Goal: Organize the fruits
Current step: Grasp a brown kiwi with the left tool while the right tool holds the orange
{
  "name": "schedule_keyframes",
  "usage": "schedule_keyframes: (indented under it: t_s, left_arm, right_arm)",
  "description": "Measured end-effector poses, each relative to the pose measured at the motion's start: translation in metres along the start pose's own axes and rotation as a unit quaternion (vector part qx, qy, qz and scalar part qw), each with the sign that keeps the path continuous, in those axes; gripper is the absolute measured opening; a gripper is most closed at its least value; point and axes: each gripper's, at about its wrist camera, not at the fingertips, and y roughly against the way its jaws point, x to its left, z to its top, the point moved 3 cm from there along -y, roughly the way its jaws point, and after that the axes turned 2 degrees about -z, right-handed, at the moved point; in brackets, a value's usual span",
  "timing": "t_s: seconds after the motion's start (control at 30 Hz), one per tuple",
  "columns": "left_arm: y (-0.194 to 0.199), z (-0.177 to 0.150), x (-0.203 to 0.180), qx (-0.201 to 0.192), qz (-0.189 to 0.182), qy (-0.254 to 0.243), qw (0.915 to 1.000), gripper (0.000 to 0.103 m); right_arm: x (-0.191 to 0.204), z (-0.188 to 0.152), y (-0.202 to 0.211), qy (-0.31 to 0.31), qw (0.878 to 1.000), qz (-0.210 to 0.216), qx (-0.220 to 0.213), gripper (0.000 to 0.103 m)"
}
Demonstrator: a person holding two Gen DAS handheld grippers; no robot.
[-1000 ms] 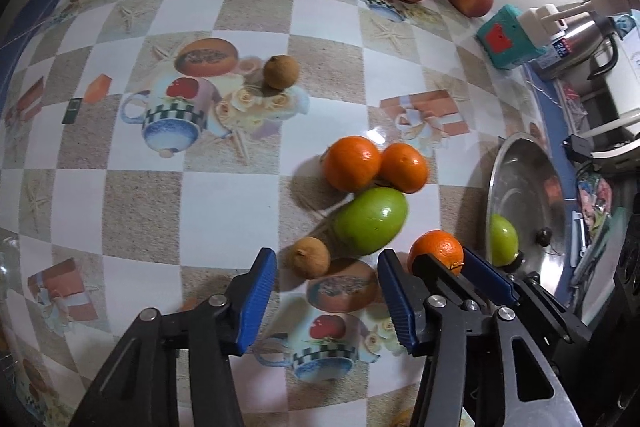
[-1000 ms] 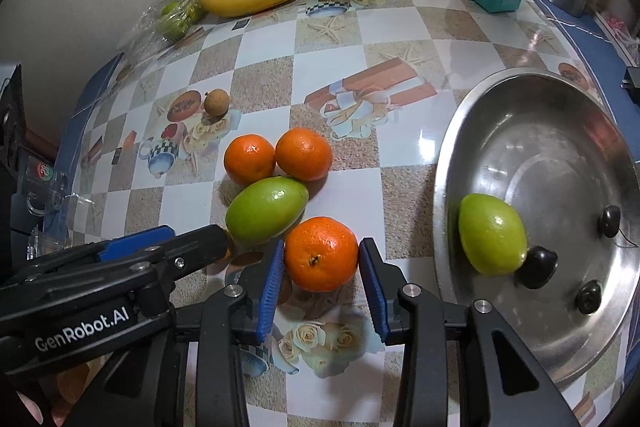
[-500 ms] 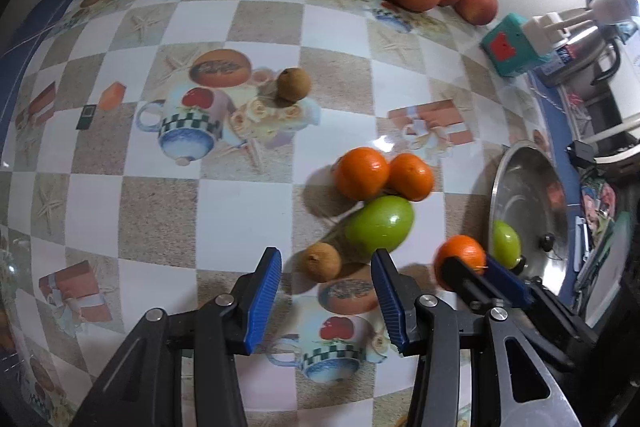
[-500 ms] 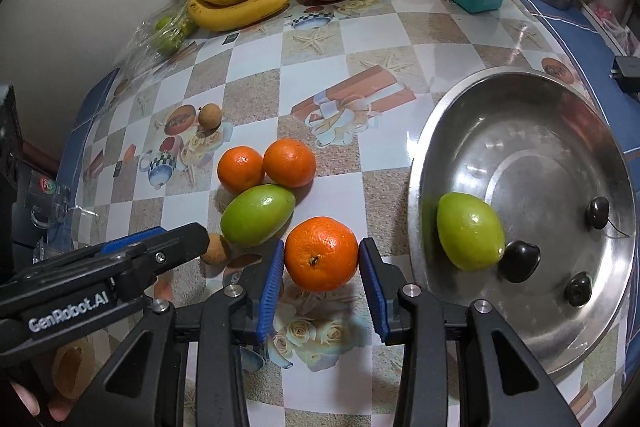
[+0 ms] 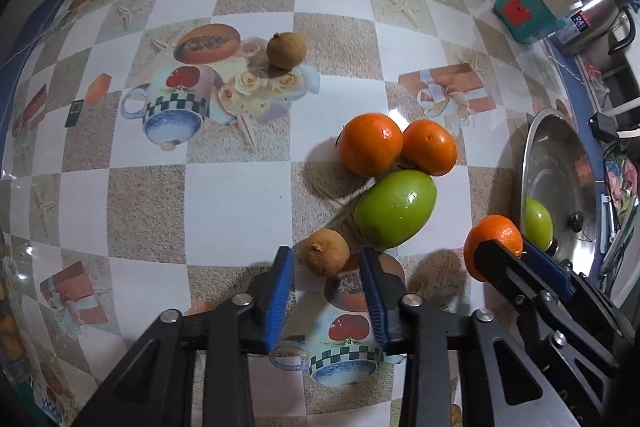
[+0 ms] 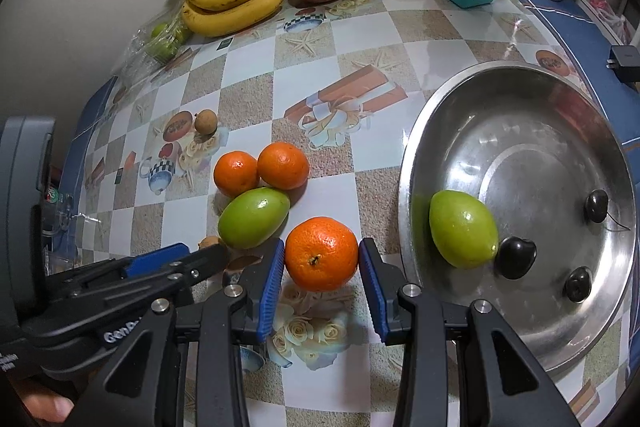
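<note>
1. Presently the right gripper [image 6: 322,277] has its blue pads against both sides of an orange [image 6: 321,253], just left of the steel bowl [image 6: 420,155].
2. The left gripper [image 5: 327,291] has just been closing; its jaws flank a small brown fruit [image 5: 326,252] with gaps on either side, so nothing is gripped.
3. Risk: this round fruit may roll far-side out of the narrowing pads, or nudge the green fruit [image 5: 395,208] beside it.
4. Risk: the orange's grip looks shallow, though the lens distorts; a slip would drop it short of the rim.
5. Bowl contents: one green fruit [image 6: 463,228] and three dark cherries [image 6: 517,256].
</note>
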Motion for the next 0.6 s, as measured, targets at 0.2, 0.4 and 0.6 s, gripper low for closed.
schedule_keyframes:
  t_s: [0.2,0.4,0.6]
  left_arm:
    - [-0.001,0.001,-0.002,-0.003,-0.002,-0.001,1.0,0.025]
    - [0.001,0.002,-0.003,-0.008,-0.006,-0.001,1.0,0.025]
    - [0.023,0.008,0.006,-0.033,-0.007,0.009,0.9994,0.025]
  right_arm:
    - [-0.001,0.0,-0.001,-0.006,1.0,0.007,0.004,0.04]
    - [-0.002,0.0,-0.001,-0.01,1.0,0.009,0.003,0.04]
    - [-0.003,0.0,0.002,-0.014,1.0,0.014,0.0,0.04]
